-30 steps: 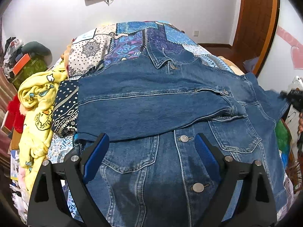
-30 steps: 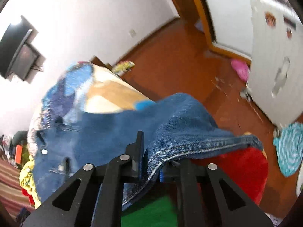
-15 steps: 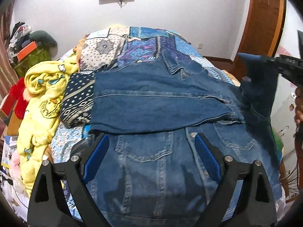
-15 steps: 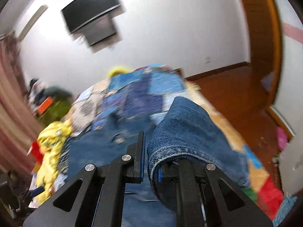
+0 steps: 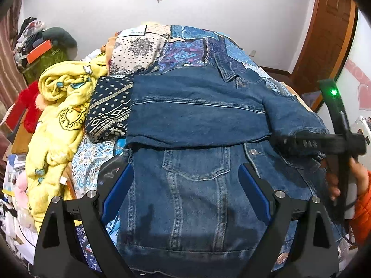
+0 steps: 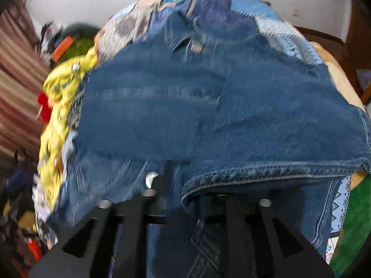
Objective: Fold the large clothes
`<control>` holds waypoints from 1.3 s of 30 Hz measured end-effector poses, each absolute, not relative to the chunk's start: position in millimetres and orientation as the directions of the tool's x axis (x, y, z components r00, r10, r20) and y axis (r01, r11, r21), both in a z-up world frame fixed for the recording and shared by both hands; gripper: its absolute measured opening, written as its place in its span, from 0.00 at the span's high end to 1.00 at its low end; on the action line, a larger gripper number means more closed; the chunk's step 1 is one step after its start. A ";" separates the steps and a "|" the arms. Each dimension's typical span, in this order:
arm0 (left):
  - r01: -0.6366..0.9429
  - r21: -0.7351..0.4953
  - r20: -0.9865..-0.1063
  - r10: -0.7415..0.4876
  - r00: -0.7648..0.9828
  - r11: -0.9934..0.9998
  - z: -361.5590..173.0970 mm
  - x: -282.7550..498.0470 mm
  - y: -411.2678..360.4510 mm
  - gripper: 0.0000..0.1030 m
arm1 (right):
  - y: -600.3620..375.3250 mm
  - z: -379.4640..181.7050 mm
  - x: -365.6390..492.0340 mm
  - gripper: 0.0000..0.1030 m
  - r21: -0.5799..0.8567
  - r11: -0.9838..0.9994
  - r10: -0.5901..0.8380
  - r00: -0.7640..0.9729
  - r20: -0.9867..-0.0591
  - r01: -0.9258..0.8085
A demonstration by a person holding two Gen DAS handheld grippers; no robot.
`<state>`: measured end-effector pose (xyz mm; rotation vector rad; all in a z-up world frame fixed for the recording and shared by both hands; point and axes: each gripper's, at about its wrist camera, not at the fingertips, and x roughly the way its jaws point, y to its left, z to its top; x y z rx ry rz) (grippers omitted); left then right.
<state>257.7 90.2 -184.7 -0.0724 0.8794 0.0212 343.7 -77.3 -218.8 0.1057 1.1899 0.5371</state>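
Note:
A blue denim jacket (image 5: 190,185) lies front up on the bed, with one sleeve (image 5: 197,120) folded flat across its chest. My left gripper (image 5: 185,192) hovers open over the jacket's lower front with nothing between its blue pads. My right gripper (image 5: 278,140) reaches in from the right, held by a hand (image 5: 336,185). It is at the cuff of the other sleeve (image 5: 294,115), which now lies over the jacket. In the right wrist view that cuff (image 6: 266,171) drapes over the right gripper (image 6: 197,197). Its jaws are opening with the cuff between them, and the fingertips are mostly hidden.
A patchwork quilt (image 5: 185,44) covers the bed. A yellow blanket (image 5: 58,120) and a red plush (image 5: 27,106) are heaped along the left edge, with clutter (image 5: 34,44) behind. A wooden door (image 5: 324,34) stands at right. Something green (image 6: 352,231) lies below the bed's right side.
The right gripper swung the second sleeve from beside the bed across onto the jacket, and its jaws have parted. The left gripper shifted a little over the jacket and stayed open.

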 end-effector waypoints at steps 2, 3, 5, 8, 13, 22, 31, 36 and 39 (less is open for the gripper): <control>-0.026 -0.048 -0.768 -0.020 0.640 0.999 -182.0 263.9 79.5 0.11 | -80.3 -212.7 331.8 0.48 0.352 0.852 0.464 0.248 -0.851 -0.387; -0.012 -0.040 -0.765 -0.023 0.643 0.999 -179.7 268.2 71.6 0.11 | -84.0 -209.0 326.1 0.46 0.339 0.849 0.462 0.260 -0.848 -0.405; 0.011 -0.024 -0.760 -0.025 0.649 1.000 -175.1 276.7 57.0 0.11 | -96.5 -200.2 315.4 0.46 0.321 0.849 0.459 0.284 -0.842 -0.419; 0.056 0.002 -0.753 -0.035 0.657 0.998 -167.1 290.7 31.0 0.11 | -121.9 -194.5 305.2 0.44 0.333 0.858 0.467 0.323 -0.823 -0.390; 0.167 0.071 -0.739 -0.061 0.671 0.983 -154.9 315.2 -25.1 0.11 | -182.4 -186.5 294.6 0.26 0.278 0.920 0.381 0.467 -0.798 -0.276; 0.433 0.235 -0.771 -0.104 0.628 0.870 -190.0 362.1 -137.7 0.08 | -247.1 -204.9 292.8 0.21 0.196 0.978 0.202 0.528 -0.825 -0.068; 0.579 0.386 -0.814 -0.031 0.581 0.718 -258.1 394.1 -204.2 0.20 | -265.0 -235.0 296.7 0.21 0.253 0.968 0.224 0.489 -0.843 -0.007; 0.588 0.356 -0.801 -0.087 0.593 0.726 -249.9 409.4 -210.0 0.67 | -258.1 -244.7 300.1 0.21 0.249 0.968 0.226 0.471 -0.853 -0.015; 0.565 0.257 -0.800 -0.155 0.579 0.784 -230.8 417.6 -194.5 0.82 | -254.9 -248.4 299.1 0.20 0.214 0.977 0.198 0.475 -0.857 -0.021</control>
